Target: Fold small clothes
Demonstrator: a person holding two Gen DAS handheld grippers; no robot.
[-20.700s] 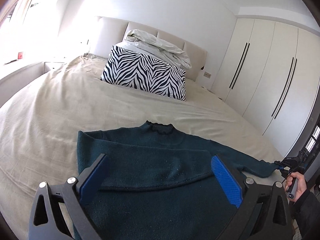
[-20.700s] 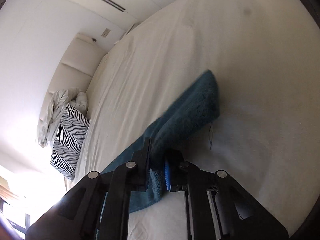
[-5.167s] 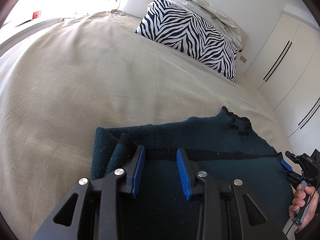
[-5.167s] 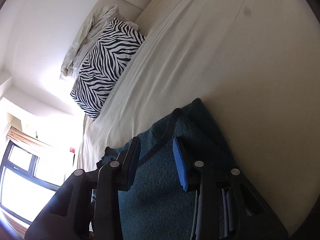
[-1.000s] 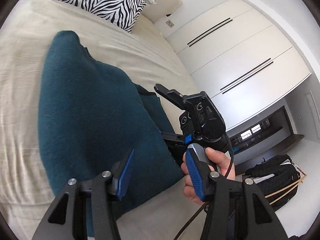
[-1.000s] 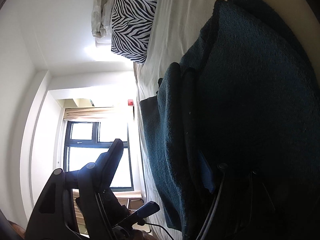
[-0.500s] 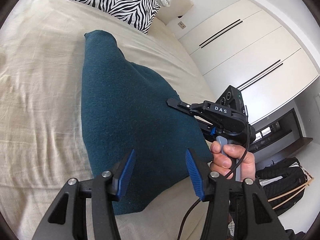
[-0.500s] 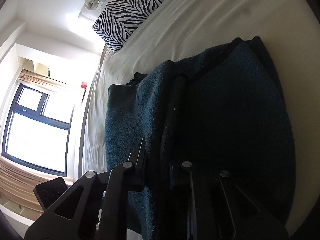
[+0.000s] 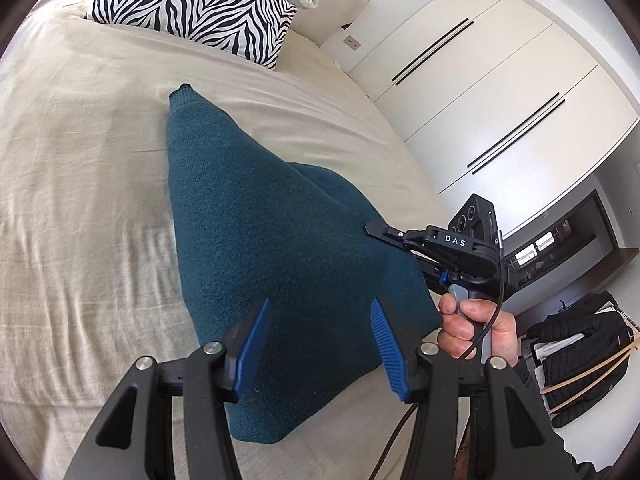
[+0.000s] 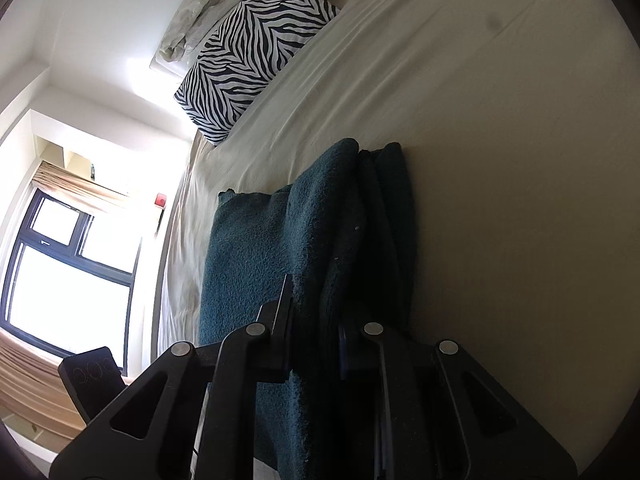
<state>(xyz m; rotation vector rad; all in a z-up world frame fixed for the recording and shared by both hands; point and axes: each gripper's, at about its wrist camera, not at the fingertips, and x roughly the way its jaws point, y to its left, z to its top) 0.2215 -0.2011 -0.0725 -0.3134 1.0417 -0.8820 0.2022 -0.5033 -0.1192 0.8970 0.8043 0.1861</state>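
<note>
A dark teal sweater [image 9: 276, 248] lies folded into a long strip on the beige bed [image 9: 80, 200]. My left gripper [image 9: 318, 328] is open and empty, hovering above the near end of the sweater. My right gripper [image 10: 314, 320] is shut on the thick folded right edge of the sweater [image 10: 328, 232]. In the left wrist view it shows as a black device [image 9: 440, 248] at the sweater's right side, held by a hand.
A zebra-striped pillow [image 9: 192, 4] with a crumpled white duvet behind it sits at the head of the bed. White wardrobe doors [image 9: 500, 92] stand to the right. A black jacket [image 9: 580, 352] lies on the floor past the bed's edge. A window [image 10: 60, 272] is on the left.
The sweater has been folded over into a narrower strip and laid down flatter. The right gripper has closed on the sweater's edge and lowered it; the left gripper has pulled back a little, still open.
</note>
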